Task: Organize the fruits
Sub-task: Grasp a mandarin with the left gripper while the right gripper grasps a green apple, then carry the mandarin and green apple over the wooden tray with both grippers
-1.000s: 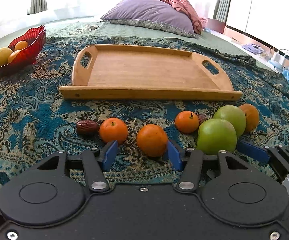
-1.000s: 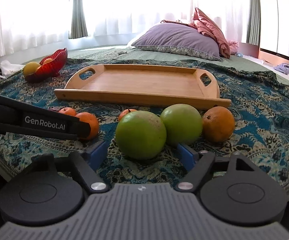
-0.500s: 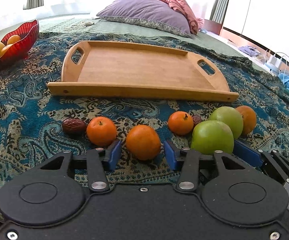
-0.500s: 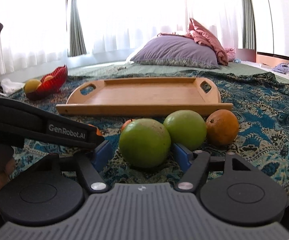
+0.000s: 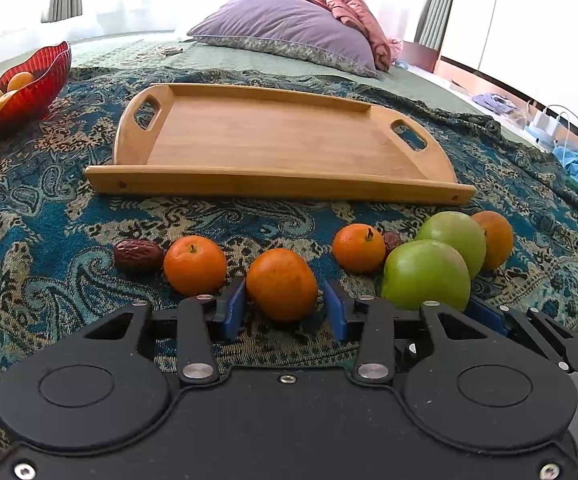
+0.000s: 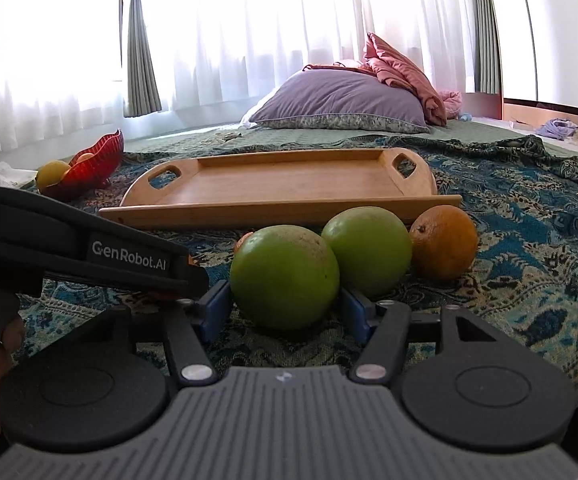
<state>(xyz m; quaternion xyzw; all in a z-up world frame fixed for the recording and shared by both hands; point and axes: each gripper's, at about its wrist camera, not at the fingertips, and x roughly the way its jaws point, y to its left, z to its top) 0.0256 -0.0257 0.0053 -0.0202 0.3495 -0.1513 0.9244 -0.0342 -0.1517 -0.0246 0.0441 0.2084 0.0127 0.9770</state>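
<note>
- Left wrist view: left tool, closing, straddles the near orange on the bedspread, pads not yet touching; it may roll against the left mandarin.
- Right wrist view: right tool, closing around the near green apple without a firm pinch; its right finger could nudge the far apple touching it.

we count on the cloth: four oranges, two green apples, two dates, one wooden tray, one red bowl.

Your bed wears a paisley throw; on it sit the wooden tray, red bowl, oranges, green apples, dates; pillow behind.
</note>
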